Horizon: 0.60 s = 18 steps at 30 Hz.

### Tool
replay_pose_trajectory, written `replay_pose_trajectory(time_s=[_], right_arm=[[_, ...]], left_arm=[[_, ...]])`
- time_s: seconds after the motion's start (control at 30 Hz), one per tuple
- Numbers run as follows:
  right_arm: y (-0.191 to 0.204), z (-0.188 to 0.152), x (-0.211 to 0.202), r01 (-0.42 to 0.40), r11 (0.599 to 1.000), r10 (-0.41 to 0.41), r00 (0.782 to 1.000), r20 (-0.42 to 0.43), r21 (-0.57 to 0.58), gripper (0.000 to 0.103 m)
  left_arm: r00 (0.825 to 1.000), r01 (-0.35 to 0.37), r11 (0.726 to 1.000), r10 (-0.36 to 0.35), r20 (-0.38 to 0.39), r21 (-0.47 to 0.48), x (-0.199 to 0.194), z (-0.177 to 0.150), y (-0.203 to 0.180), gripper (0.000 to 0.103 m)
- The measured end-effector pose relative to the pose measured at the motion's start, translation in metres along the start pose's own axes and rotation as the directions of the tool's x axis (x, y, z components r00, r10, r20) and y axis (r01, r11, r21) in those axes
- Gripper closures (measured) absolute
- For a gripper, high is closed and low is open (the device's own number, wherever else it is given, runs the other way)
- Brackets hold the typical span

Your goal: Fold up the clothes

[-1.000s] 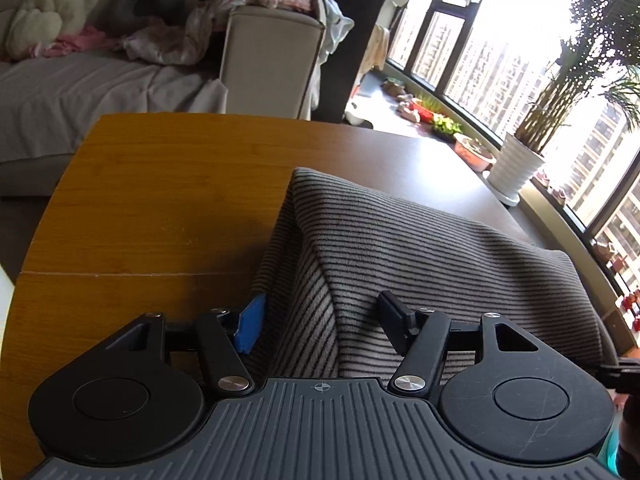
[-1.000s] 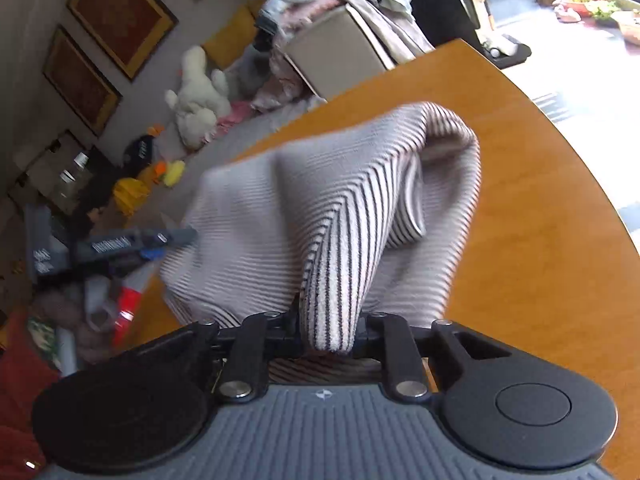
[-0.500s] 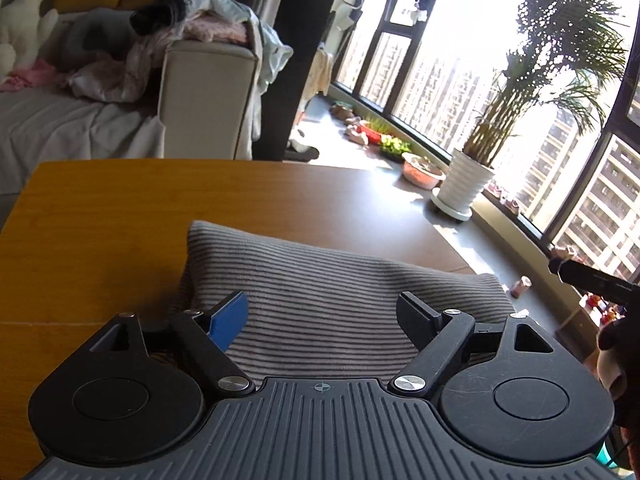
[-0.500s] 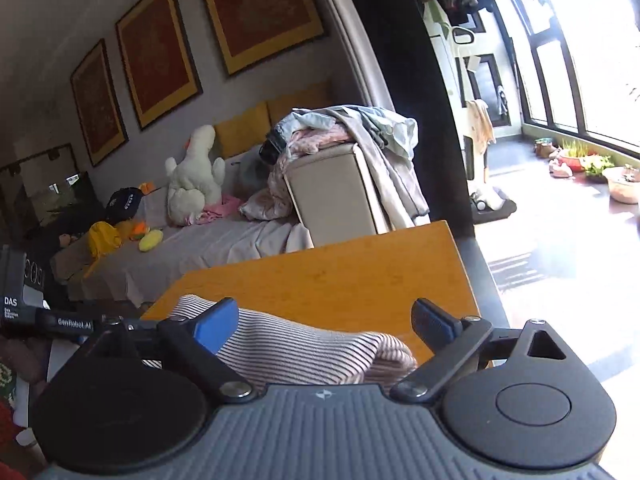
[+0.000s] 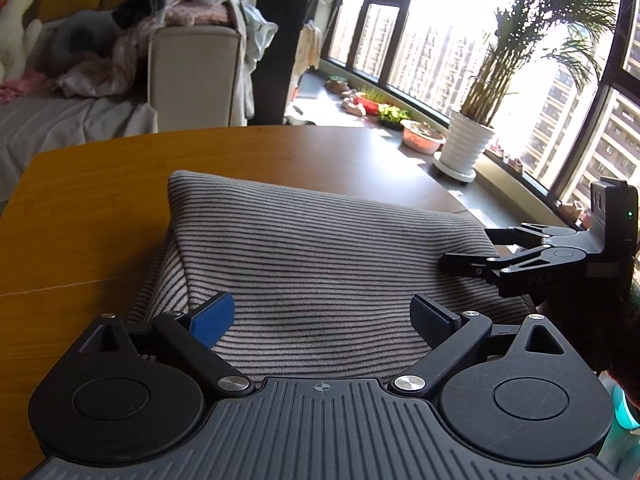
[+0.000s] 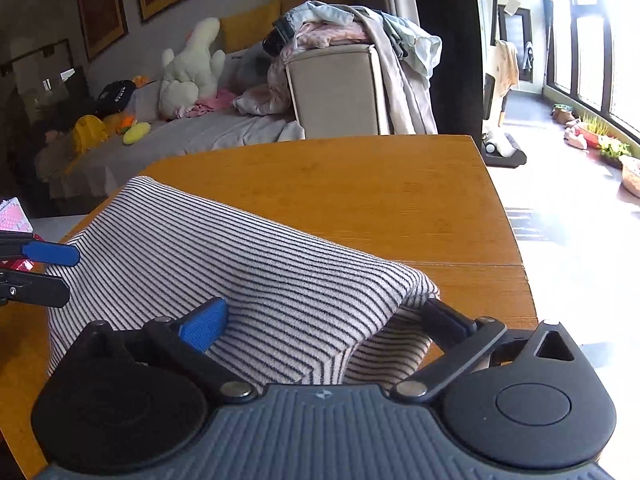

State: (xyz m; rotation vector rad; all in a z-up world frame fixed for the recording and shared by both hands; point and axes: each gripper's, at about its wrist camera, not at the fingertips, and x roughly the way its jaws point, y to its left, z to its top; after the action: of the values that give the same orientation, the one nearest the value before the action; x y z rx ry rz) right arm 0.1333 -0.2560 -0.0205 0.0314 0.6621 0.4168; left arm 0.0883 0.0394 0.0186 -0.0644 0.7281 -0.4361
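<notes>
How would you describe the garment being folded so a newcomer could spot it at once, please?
Find the wooden table in front of the sofa. On its near part lies the folded garment, between the two open grippers. Unlike the loose pale laundry heaped on the sofa arm, it is grey with thin dark stripes.

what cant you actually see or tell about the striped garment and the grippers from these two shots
- Striped garment: near edge hidden behind the left gripper body, left wrist view; garment type unclear.
- Garment's near corner hidden behind the right gripper body, right wrist view.
- Wooden table: near side cut off, both views.
</notes>
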Motion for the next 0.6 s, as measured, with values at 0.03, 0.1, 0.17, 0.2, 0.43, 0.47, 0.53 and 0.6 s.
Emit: replay_pose_trajectory(time_s=[0.03,0.1,0.17,0.2,0.43,0.47,0.53,0.6], right_arm=[[0.0,0.0,-0.003,0.006,1.0,-0.006,1.0,0.007,0.0,0.0],[-0.001,0.002,-0.011,0.017,1.0,-0.017,1.0,0.026,0.001,0.0],[-0.002,0.006,-0.02,0.039,0.999,-0.039,0.997,0.067,0.006,0.0],[-0.003,0.01,-0.023,0.043,0.999,-0.044,0.996,0.084,0.015,0.0],[0.005,0.029,-0.028,-0.013,0.999,0.008,0.994,0.109,0.04,0.0],[0.004,0.032,-0.029,-0.037,0.998,0.032,0.992,0.12,0.044,0.0],[0.003,0.037,-0.031,-0.086,0.995,0.078,0.987,0.143,0.05,0.0],[0.002,0.042,-0.032,-0.135,0.989,0.124,0.978,0.166,0.055,0.0]], left_arm=[[1.0,0.006,1.0,-0.006,0.004,-0.002,-0.002,0.0,0.0,0.005],[1.0,0.018,1.0,-0.018,0.012,-0.004,-0.005,0.0,0.001,0.005],[0.999,0.034,0.999,-0.034,0.04,-0.005,-0.01,0.004,0.0,0.005],[0.997,0.042,0.999,-0.042,0.062,-0.001,-0.012,0.008,-0.001,0.005],[0.997,0.069,0.995,-0.066,0.042,-0.073,0.047,0.064,0.023,0.003],[0.998,0.067,0.991,-0.068,-0.006,-0.115,0.063,0.066,0.032,0.003],[0.992,0.084,0.977,-0.1,-0.072,-0.197,0.093,0.061,0.056,0.004],[0.993,0.099,0.977,-0.11,-0.052,-0.189,0.094,0.06,0.059,0.002]])
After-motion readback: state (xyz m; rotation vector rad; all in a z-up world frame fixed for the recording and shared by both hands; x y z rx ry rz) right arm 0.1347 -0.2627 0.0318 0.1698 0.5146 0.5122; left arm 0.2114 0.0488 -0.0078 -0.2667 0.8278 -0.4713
